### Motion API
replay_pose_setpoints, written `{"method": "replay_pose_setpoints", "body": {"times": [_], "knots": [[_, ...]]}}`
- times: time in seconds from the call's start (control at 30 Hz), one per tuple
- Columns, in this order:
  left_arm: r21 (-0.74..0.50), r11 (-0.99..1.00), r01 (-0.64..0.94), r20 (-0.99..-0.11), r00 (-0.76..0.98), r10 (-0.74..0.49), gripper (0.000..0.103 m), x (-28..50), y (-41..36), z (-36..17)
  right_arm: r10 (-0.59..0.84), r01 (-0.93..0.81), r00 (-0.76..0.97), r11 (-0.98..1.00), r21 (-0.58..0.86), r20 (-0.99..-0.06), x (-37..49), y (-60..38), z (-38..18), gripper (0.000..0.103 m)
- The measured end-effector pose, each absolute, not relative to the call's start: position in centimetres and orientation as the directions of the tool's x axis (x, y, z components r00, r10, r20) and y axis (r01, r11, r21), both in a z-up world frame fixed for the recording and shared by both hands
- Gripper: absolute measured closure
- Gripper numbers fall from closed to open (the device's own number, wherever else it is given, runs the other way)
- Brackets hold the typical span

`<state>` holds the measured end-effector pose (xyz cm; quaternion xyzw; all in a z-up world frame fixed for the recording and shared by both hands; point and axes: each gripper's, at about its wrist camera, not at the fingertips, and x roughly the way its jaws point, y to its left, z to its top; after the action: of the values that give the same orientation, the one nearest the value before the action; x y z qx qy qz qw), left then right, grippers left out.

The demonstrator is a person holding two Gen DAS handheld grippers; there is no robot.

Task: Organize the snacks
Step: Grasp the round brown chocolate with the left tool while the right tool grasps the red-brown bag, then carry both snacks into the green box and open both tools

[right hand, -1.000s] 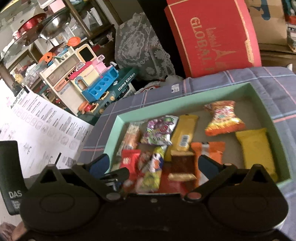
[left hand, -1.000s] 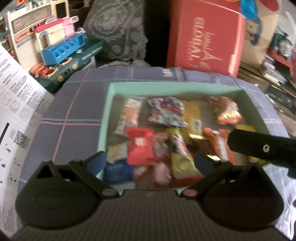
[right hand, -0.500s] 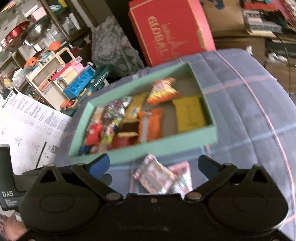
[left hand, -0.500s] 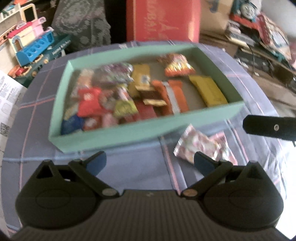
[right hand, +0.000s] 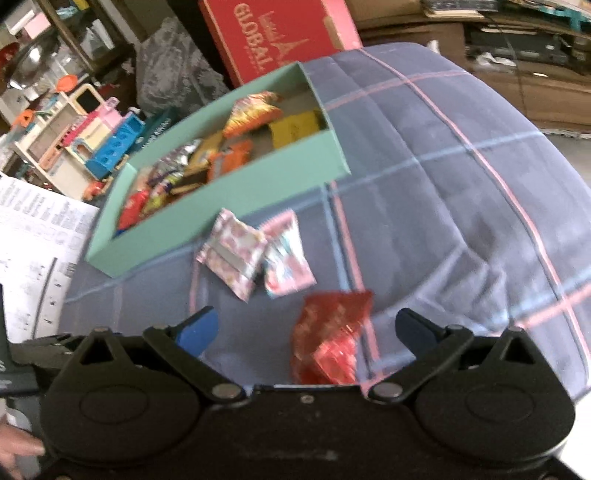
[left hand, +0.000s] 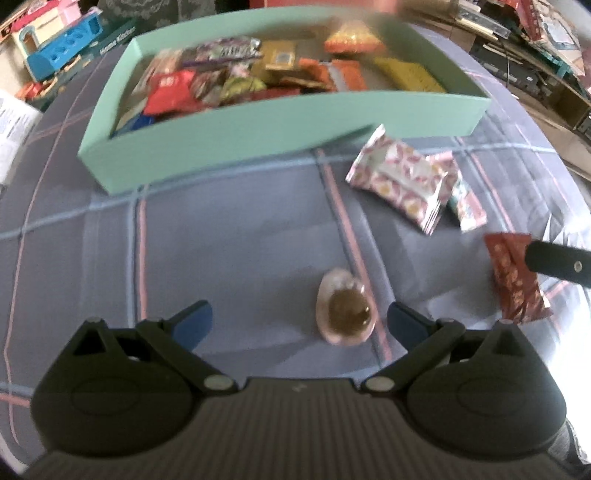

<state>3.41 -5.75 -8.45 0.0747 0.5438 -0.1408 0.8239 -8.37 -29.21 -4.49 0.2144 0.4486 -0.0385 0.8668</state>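
A mint-green box (left hand: 258, 127) (right hand: 236, 195) full of mixed snack packets sits on a blue plaid cloth. In front of it lie a pink-patterned packet (left hand: 402, 181) (right hand: 232, 254), a smaller pink and teal packet (left hand: 467, 206) (right hand: 286, 258), a red packet (left hand: 515, 280) (right hand: 330, 339) and a round jelly cup (left hand: 345, 314). My left gripper (left hand: 299, 325) is open, with the jelly cup between its fingers near the right one. My right gripper (right hand: 304, 328) is open around the red packet. A black part of the right gripper (left hand: 557, 262) overlaps the red packet in the left wrist view.
A red "GLOBAL" carton (right hand: 280, 33) stands behind the box. Toy kitchen sets (right hand: 88, 144) (left hand: 62, 55) and a printed paper sheet (right hand: 33, 251) lie to the left. Cluttered shelves (left hand: 535, 48) are at the right. A hand (right hand: 18, 454) shows at the lower left edge.
Both grippers have pulled back from over the box toward the near side of the cloth. The loose packets, red packet and jelly cup have come into view between the open fingers.
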Motion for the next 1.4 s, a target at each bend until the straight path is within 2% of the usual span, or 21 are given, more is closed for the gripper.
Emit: {"method": "replay_pose_setpoints", "body": {"times": [0.23,0.4,0.5,0.53,0.73,0.93,0.97,1.03,1.07,1.1,1.2,1.4], "knots": [[-0.029,0.958,0.284,-0.919,0.371,-0.138,0.000,2.8,-5.0,-9.1,0.080,0.276,0.586,0.916,0.292,-0.806,-9.6,-28.9,-5.5,0.012],[-0.033,0.960,0.279,-0.915,0.378,-0.142,0.000,2.7,-4.9,-9.1,0.074,0.190,0.588,0.955,0.227,-0.805,-9.0,-27.1,-5.4,0.036],[-0.025,0.960,0.279,-0.912,0.386,-0.136,0.000,2.6,-4.8,-9.1,0.035,0.130,0.586,0.982,0.136,-0.809,-8.8,-25.4,-5.8,0.059],[-0.023,0.960,0.280,-0.912,0.388,-0.135,0.000,2.5,-4.8,-9.1,0.022,0.113,0.592,0.987,0.111,-0.806,-8.9,-25.0,-5.8,0.060],[-0.013,0.958,0.288,-0.905,0.404,-0.133,0.009,2.4,-5.1,-9.0,0.032,0.105,0.611,0.987,0.121,-0.791,-8.8,-25.0,-6.0,0.062],[0.016,0.933,0.360,-0.901,0.411,-0.143,0.017,2.1,-7.1,-8.9,0.041,0.108,0.625,0.985,0.138,-0.780,-8.8,-25.5,-6.3,0.061],[0.016,0.928,0.372,-0.899,0.413,-0.150,0.021,2.1,-7.5,-8.9,0.042,0.108,0.626,0.984,0.140,-0.778,-9.0,-25.6,-6.3,0.061],[0.013,0.918,0.397,-0.892,0.420,-0.169,0.035,2.0,-8.1,-8.7,0.046,0.109,0.629,0.983,0.146,-0.776,-9.0,-25.7,-6.3,0.061],[0.011,0.910,0.415,-0.887,0.424,-0.183,0.054,1.8,-8.4,-8.5,0.048,0.109,0.630,0.983,0.149,-0.775,-9.1,-25.7,-6.4,0.061],[0.013,0.902,0.431,-0.883,0.429,-0.192,0.067,1.7,-8.6,-8.3,0.050,0.110,0.632,0.982,0.153,-0.774,-9.2,-25.8,-6.4,0.061],[0.040,0.892,0.451,-0.877,0.444,-0.185,0.067,1.3,-9.1,-8.2,0.056,0.115,0.634,0.980,0.165,-0.771,-9.4,-25.9,-6.3,0.062],[0.014,0.904,0.427,-0.883,0.429,-0.189,0.067,1.8,-8.5,-8.1,0.081,0.149,0.631,0.963,0.223,-0.772,-9.3,-26.6,-6.2,0.066]]}}
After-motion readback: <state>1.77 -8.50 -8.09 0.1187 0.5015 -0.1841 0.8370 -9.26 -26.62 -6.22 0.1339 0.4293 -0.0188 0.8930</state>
